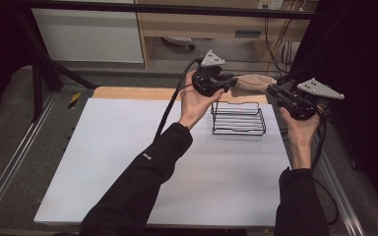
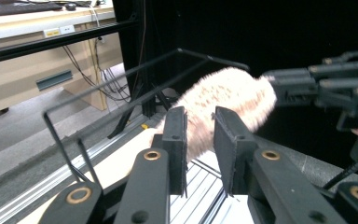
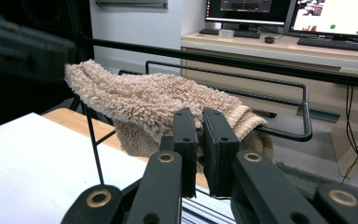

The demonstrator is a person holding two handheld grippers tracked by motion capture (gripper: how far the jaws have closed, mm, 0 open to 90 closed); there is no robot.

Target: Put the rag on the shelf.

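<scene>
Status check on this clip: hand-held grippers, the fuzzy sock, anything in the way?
Right hand-held gripper shut on beige fuzzy sock. Left hand-held gripper open around its other end. Sock held above wire rack; nothing blocking.

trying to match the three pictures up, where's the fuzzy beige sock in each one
High view: the sock is top centre, stretched between the two hand-held grippers.
Left gripper view: centre, just beyond the jaws.
Right gripper view: centre-left, draped over the rack's top bar.
Shared landmark: the black wire rack.

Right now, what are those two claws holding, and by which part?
A fluffy beige sock, stretched over the wire rack. The right gripper pinches its ribbed cuff; the left gripper has loosened at the other end.
</scene>
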